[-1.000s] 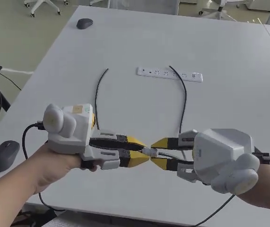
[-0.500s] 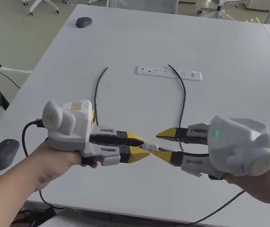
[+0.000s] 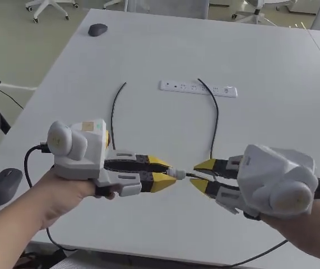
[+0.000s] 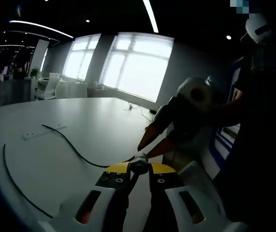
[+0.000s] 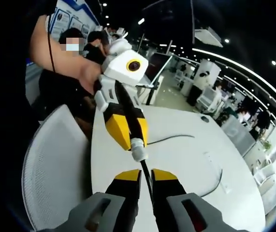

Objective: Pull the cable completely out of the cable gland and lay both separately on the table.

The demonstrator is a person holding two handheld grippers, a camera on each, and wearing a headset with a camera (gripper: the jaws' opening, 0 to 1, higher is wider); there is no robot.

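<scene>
A small white cable gland is held above the table's front edge, with my left gripper shut on it. A thin black cable leaves the gland and runs between the yellow jaws of my right gripper, which is shut on it a short way from the gland. From there the cable trails back across the table. In the left gripper view the gland sits at my own fingertips. In the right gripper view the cable passes up to the gland.
A white power strip lies mid-table, and a second loose black cable lies to its left. One dark mouse rests at the far end. Another mouse sits by the near left corner. Office chairs stand beyond the table.
My right gripper opened, slid to the right away from the gland, and has shut on the cable again. The left gripper has kept hold of the gland almost in place.
</scene>
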